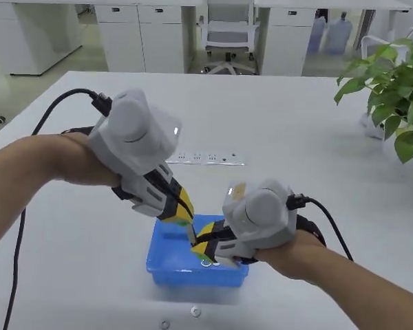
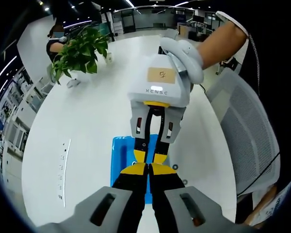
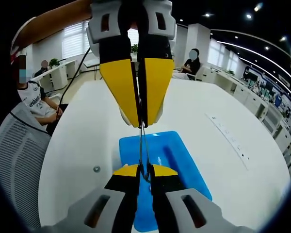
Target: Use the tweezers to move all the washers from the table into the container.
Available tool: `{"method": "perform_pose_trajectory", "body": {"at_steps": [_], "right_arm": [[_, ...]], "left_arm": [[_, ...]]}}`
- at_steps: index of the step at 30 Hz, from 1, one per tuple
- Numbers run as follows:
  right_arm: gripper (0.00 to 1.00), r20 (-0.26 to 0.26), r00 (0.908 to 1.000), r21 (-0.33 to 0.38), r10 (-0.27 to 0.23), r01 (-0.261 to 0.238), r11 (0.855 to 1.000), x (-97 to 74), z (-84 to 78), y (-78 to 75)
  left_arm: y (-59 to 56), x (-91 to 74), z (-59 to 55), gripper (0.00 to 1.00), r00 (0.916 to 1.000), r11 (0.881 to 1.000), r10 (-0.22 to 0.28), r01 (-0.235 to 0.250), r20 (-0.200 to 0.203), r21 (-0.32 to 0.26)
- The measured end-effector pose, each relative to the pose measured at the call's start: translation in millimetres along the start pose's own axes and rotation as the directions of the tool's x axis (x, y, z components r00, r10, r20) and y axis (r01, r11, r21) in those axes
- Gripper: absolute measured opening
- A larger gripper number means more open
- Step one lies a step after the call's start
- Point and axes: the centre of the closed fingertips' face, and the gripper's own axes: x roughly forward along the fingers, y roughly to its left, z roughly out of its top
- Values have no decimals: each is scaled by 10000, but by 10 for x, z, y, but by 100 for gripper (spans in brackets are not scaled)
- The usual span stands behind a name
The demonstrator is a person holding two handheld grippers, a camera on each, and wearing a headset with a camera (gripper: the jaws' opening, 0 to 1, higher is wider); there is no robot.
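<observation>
One container (image 1: 166, 260), blue, shallow, rectangular, flat on the table (image 1: 296, 137). One tweezers (image 3: 142, 145), thin metal, arms nearly together, poised above the container. Two washers (image 1: 195, 311), small silvery rings, flat on the table just beside the container.

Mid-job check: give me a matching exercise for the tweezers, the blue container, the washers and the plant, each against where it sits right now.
Things:
1. tweezers
2. container
3. washers
4. plant

Places:
A. loose on the table, on the person's side of the container
B. at the table's far right
C. directly under both sets of tongs
D. pinched between the tongs of the left gripper and the right gripper

Pairs: 1-D, 2-C, 3-A, 4-B
</observation>
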Motion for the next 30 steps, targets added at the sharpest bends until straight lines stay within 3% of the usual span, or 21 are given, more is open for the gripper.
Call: {"method": "perform_pose_trajectory", "body": {"at_steps": [20,30], "right_arm": [[10,-254,9982,430,543,-531,9977,264,-240,-94],[10,-387,9970,500,678,-658,9966,324,-302,-92]], "left_arm": [[153,273,-219,5,9995,9989,-295,290,-122,-380],[161,334,-275,5,9990,9981,-417,410,-146,-463]]}}
